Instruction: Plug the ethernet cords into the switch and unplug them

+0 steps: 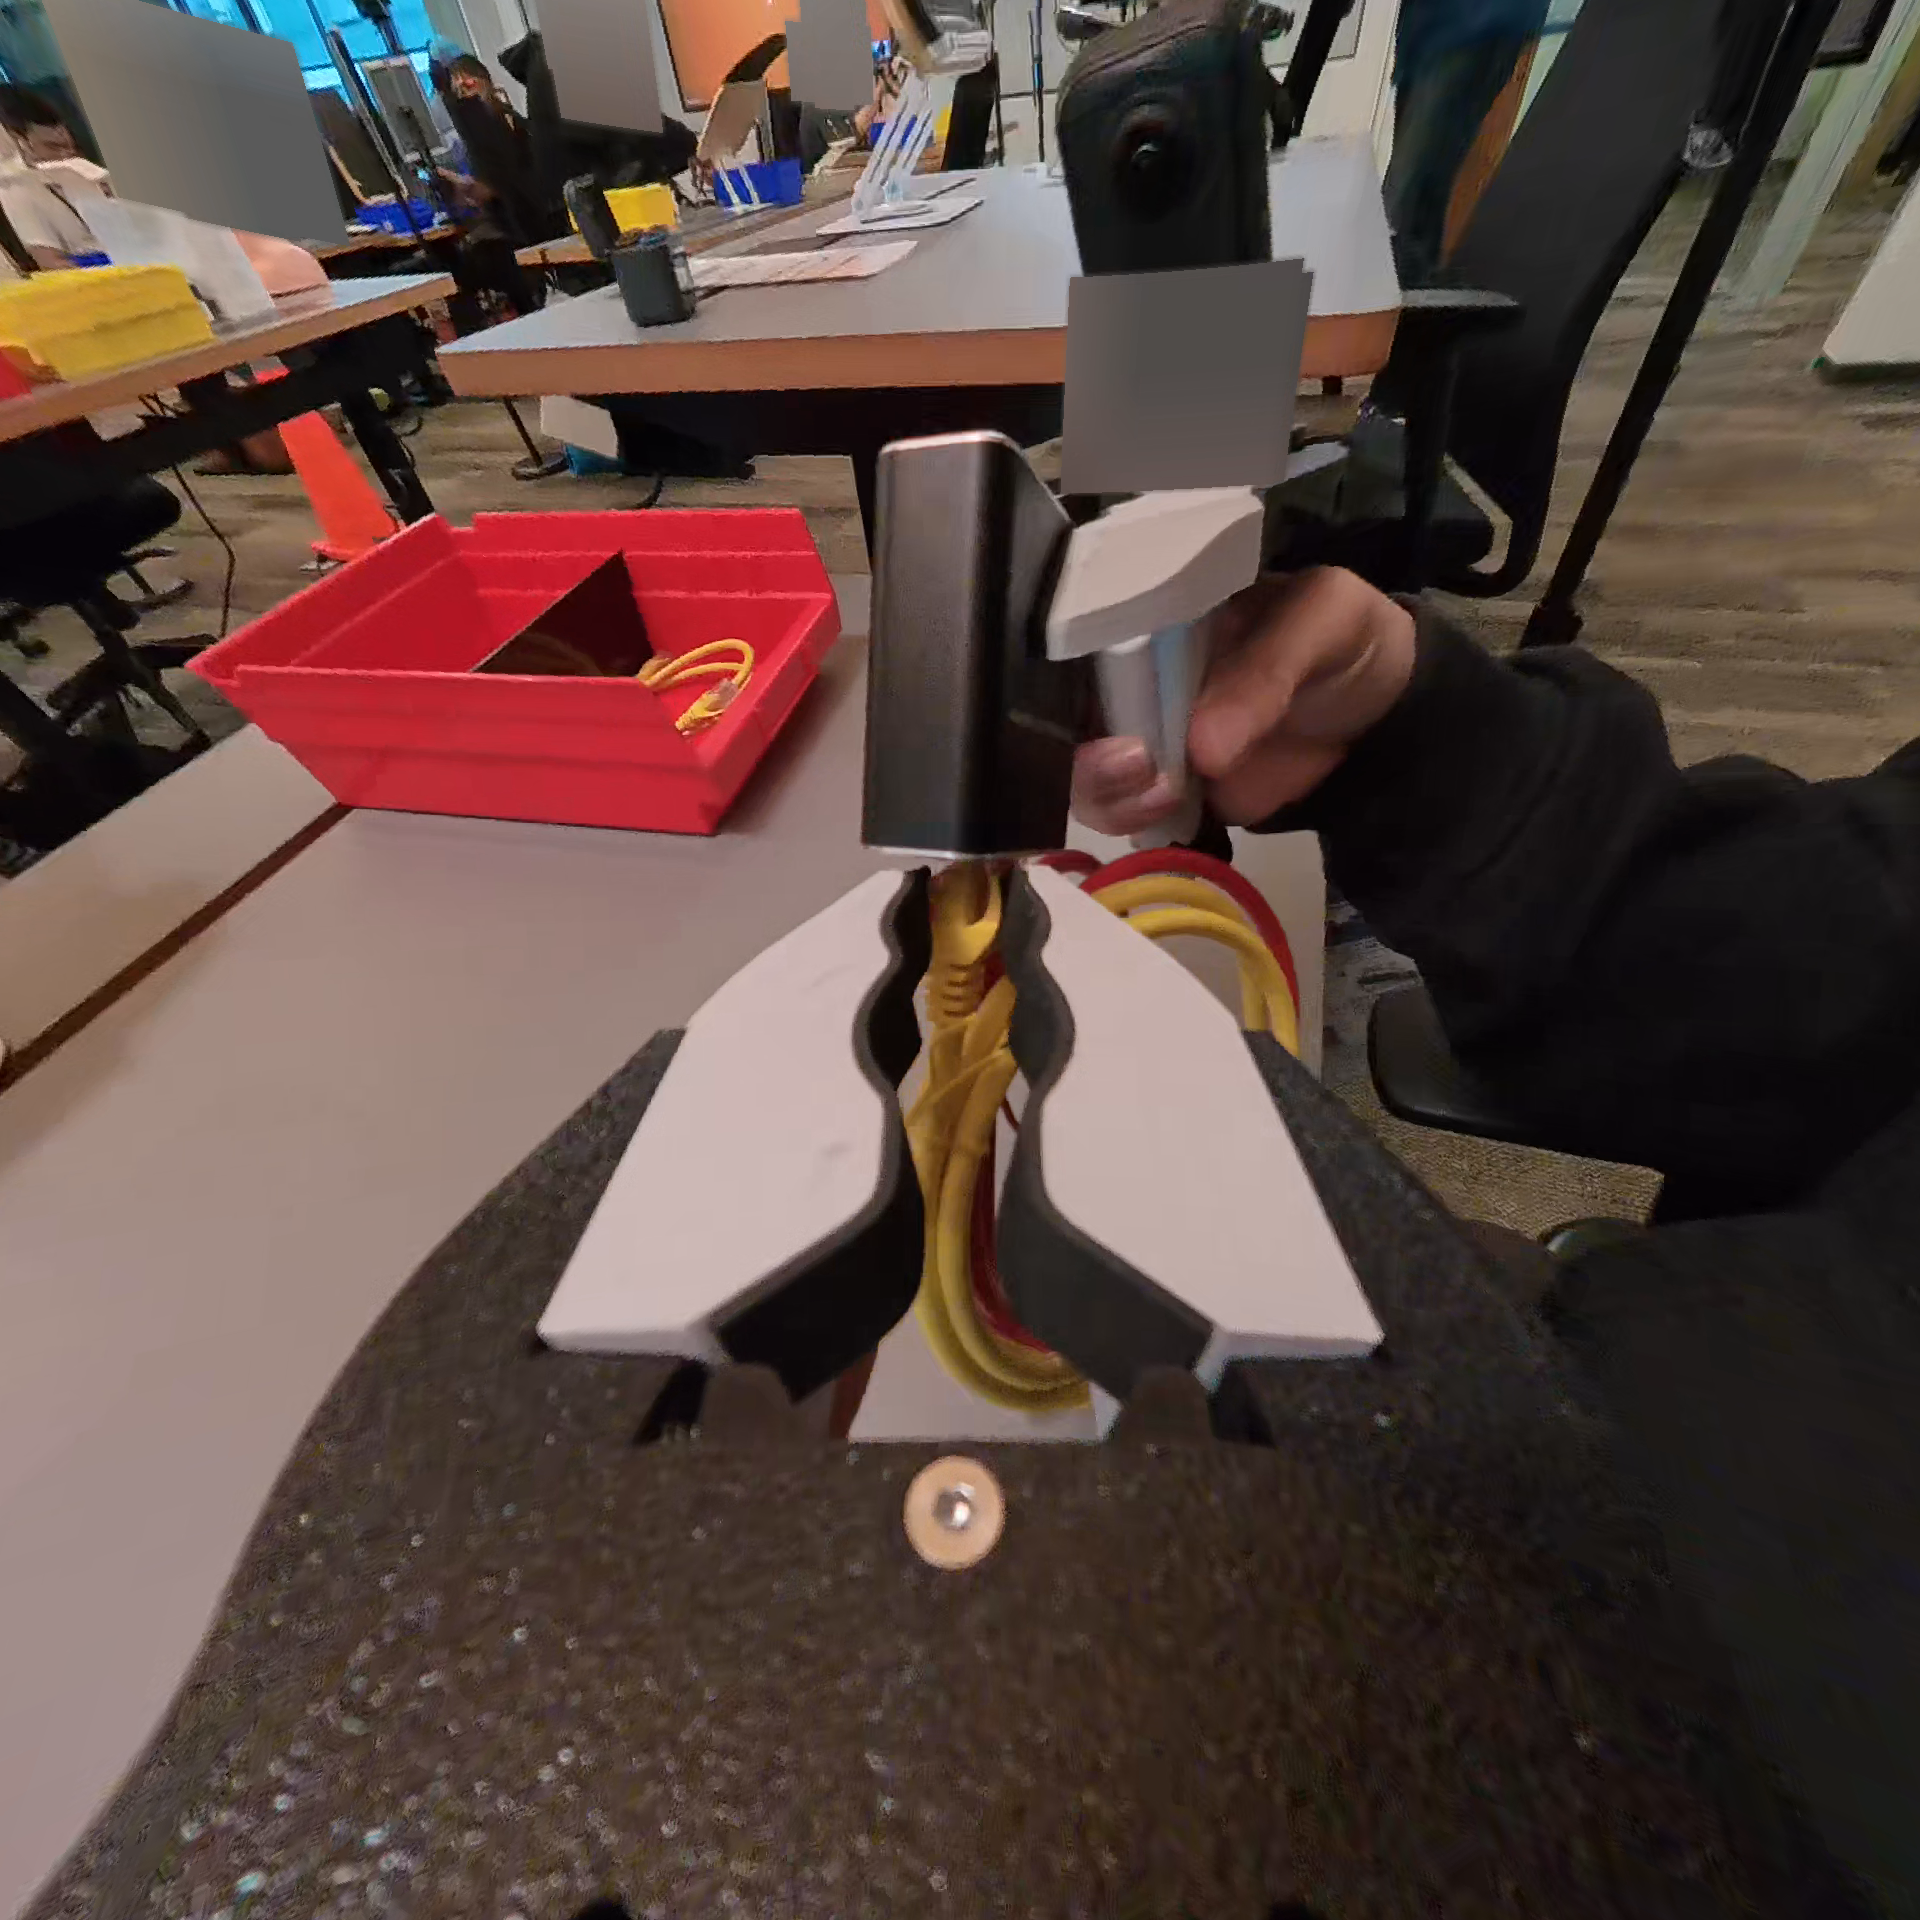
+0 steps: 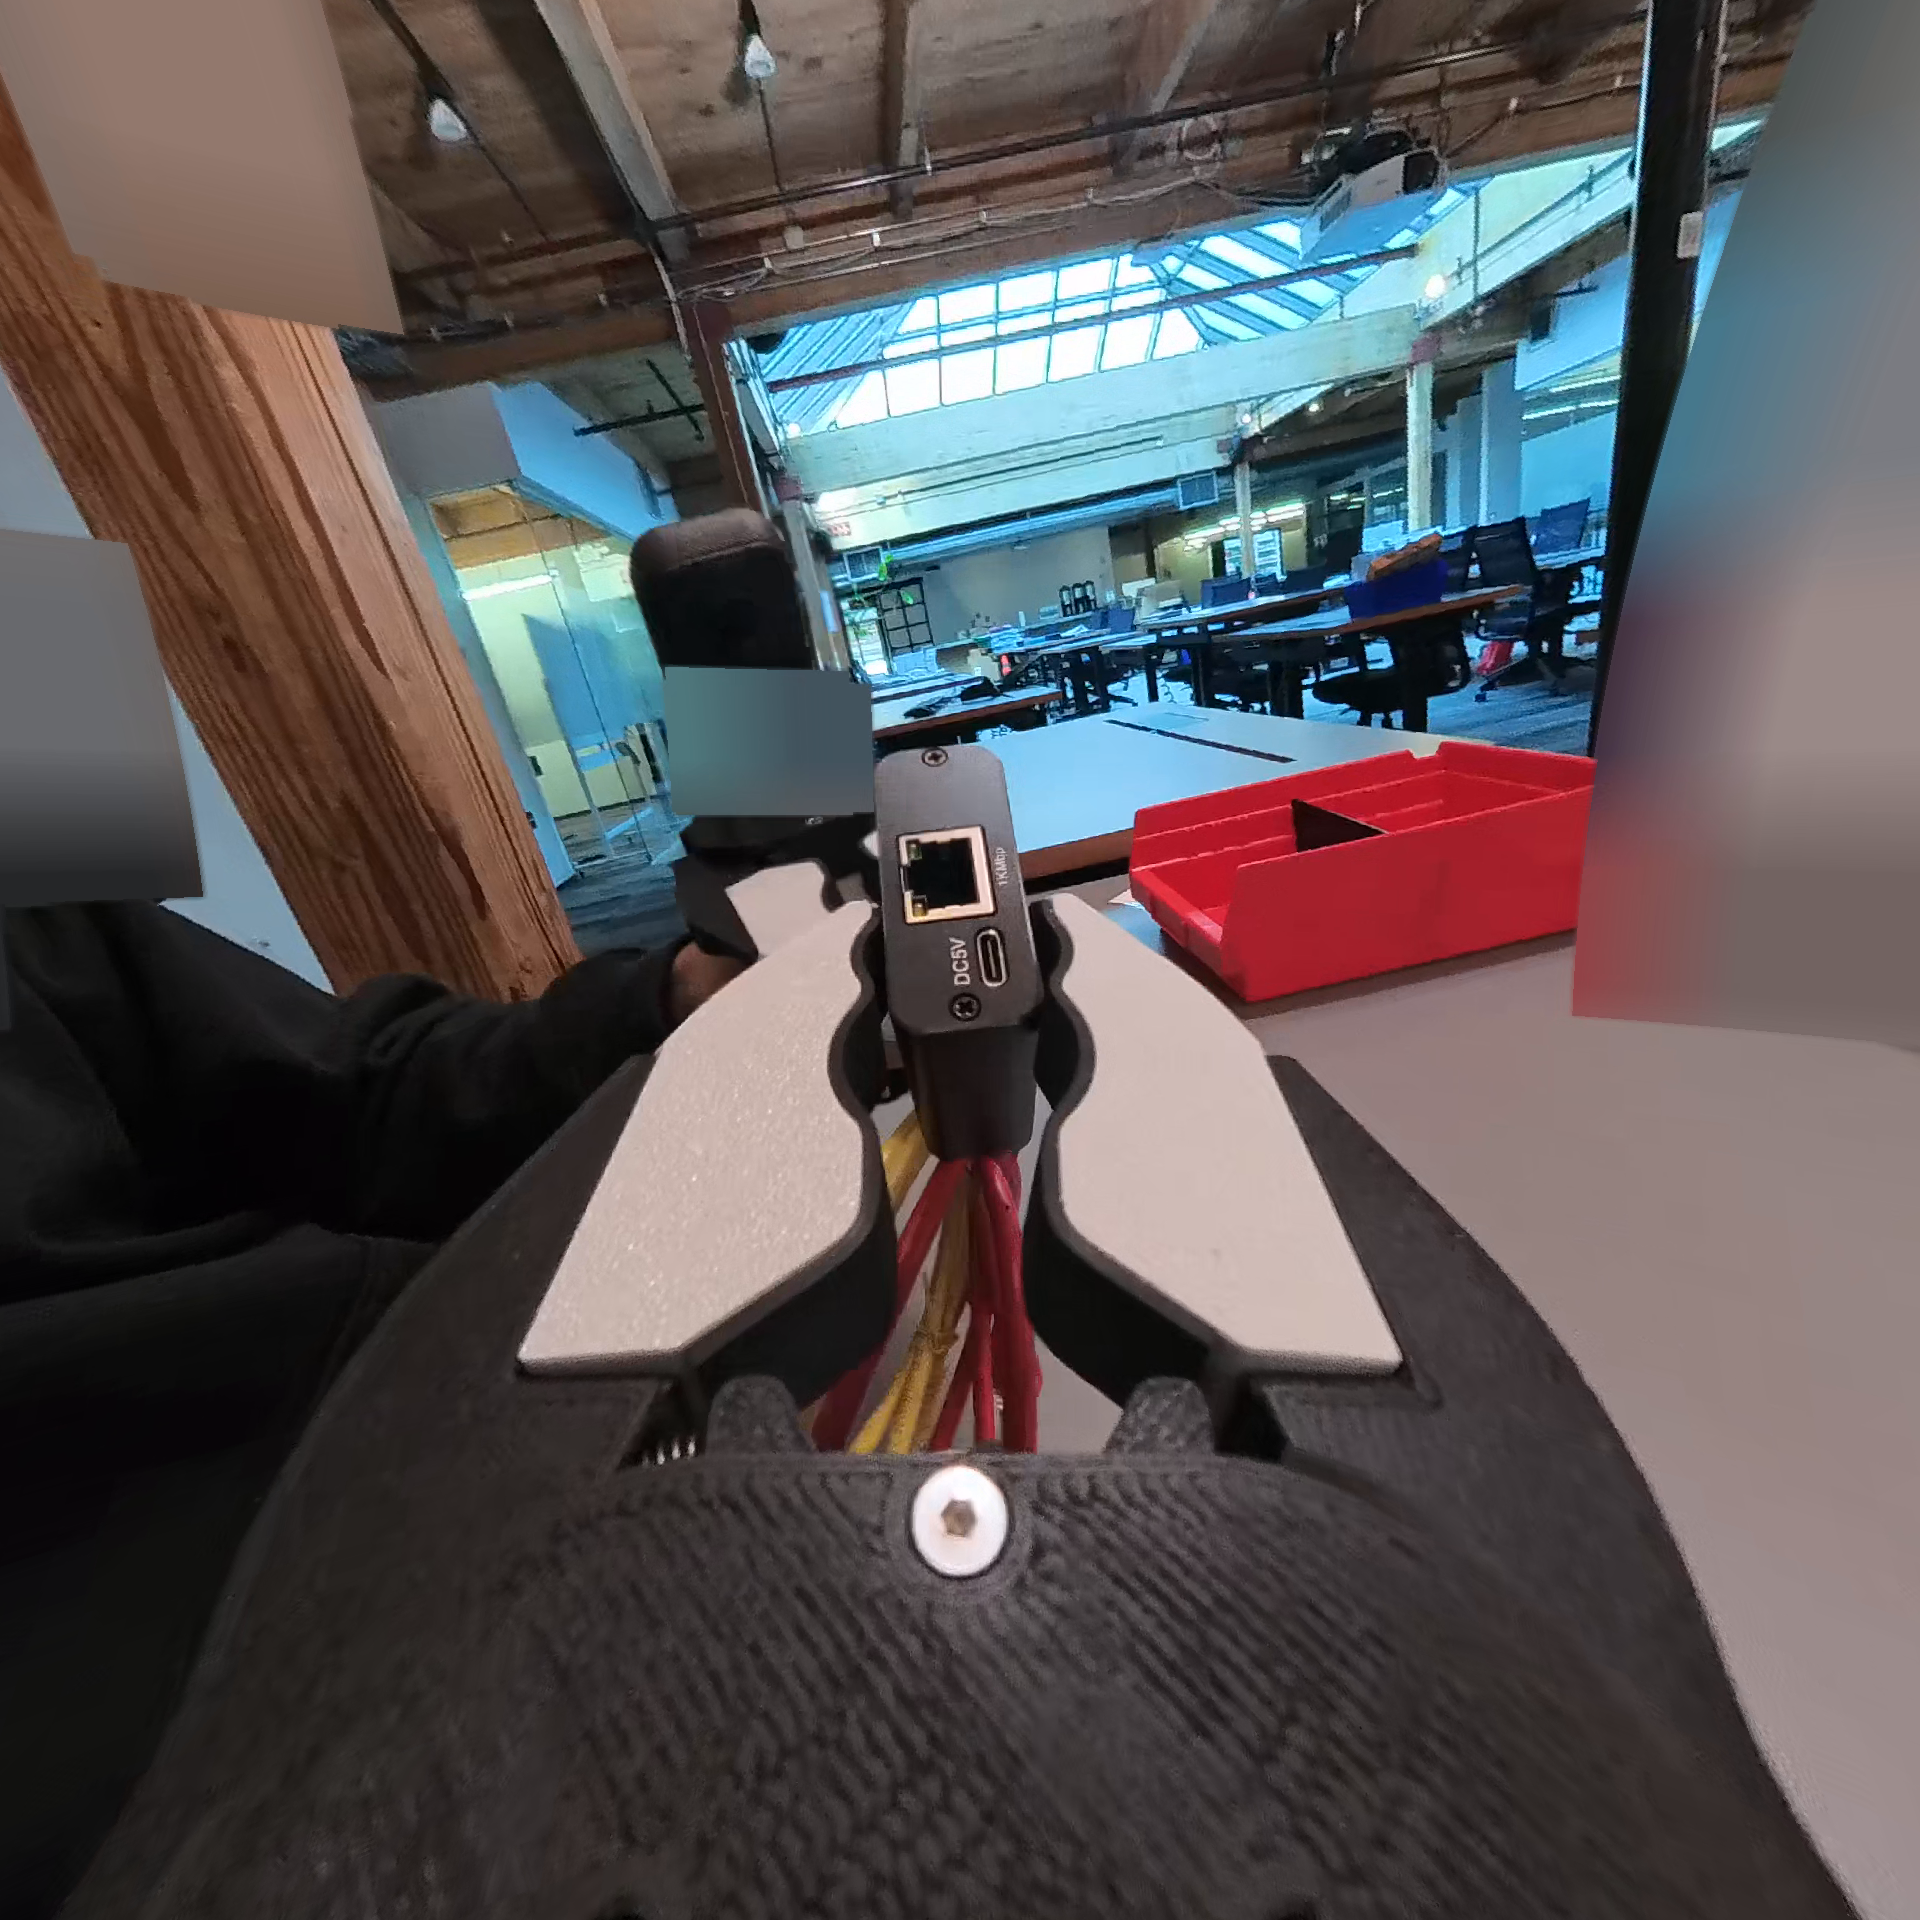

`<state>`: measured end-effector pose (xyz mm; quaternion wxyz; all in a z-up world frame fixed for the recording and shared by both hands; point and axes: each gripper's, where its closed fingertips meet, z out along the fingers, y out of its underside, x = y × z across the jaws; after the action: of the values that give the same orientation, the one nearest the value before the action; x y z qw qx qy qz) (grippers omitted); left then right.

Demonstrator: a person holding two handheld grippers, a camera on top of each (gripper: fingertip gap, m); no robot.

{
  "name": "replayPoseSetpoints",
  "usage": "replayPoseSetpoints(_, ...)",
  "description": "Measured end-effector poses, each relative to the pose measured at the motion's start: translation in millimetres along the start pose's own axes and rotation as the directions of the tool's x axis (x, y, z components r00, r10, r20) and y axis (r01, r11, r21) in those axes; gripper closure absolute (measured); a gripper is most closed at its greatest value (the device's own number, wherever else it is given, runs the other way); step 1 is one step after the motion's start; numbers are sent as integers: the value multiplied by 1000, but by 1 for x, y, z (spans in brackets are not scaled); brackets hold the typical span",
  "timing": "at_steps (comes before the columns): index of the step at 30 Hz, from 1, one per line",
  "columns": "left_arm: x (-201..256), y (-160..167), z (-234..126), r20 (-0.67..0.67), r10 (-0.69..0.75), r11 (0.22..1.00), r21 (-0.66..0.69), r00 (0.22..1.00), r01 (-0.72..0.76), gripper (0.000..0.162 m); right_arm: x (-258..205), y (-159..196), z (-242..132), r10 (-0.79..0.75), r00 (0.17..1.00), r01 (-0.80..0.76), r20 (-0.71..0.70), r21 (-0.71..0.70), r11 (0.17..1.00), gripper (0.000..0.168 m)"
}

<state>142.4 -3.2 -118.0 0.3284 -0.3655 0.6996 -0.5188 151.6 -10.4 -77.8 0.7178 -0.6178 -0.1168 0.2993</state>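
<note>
The black switch [image 1: 956, 644] stands on end above the table, and its end face with a port shows in the right wrist view [image 2: 956, 894]. My right gripper [image 2: 956, 935] is shut on the switch's sides; it also shows in the left wrist view [image 1: 1143, 582], held by a hand. Several red cords [image 2: 987, 1247] and yellow cords [image 2: 920, 1351] hang from the switch's underside. My left gripper [image 1: 966, 894] is just below the switch, shut on a yellow cord's plug [image 1: 971, 925] right at the switch's ports. More yellow cords [image 1: 966, 1143] run between its fingers.
A red bin [image 1: 520, 727] sits on the grey table [image 1: 416, 1039] at the far left, holding a black divider and a coiled yellow cord [image 1: 707, 675]. It also shows in the right wrist view [image 2: 1351, 883]. Office chairs and other desks stand beyond the table. The tips of both grippers are at nearly the same place.
</note>
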Motion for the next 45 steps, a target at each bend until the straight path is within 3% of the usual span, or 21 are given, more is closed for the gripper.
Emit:
replayPoseSetpoints(4,2,-2,0,-3,4,1000,16,1000,-4,147,0,-2,-1,19,1000,-19,16,21,1000,142)
replayPoseSetpoints(11,11,-12,-4,-260,-302,911,204,917,358,149,-9,-8,0,-49,999,49,19,21,999,143)
replayPoseSetpoints(14,11,-10,0,-286,-338,891,209,897,403,149,-8,-6,-1,-90,996,90,-5,-16,996,143)
replayPoseSetpoints(20,10,-9,-1,-140,-166,973,136,976,185,149,-8,-8,-1,-56,998,56,20,19,998,142)
replayPoseSetpoints(26,10,-9,-4,-27,16,999,40,1000,-15,147,-10,-10,0,19,998,-22,56,49,999,142)
replayPoseSetpoints(33,18,-18,-11,-183,-196,959,169,963,227,148,-18,-14,3,2,995,-9,96,70,997,142)
replayPoseSetpoints(40,20,-20,-12,-120,-96,987,119,988,110,148,-20,-16,3,40,990,-55,136,103,993,142)
replayPoseSetpoints(45,24,-21,-14,-142,-106,984,127,984,124,148,-22,-16,4,58,984,-77,167,109,991,142)
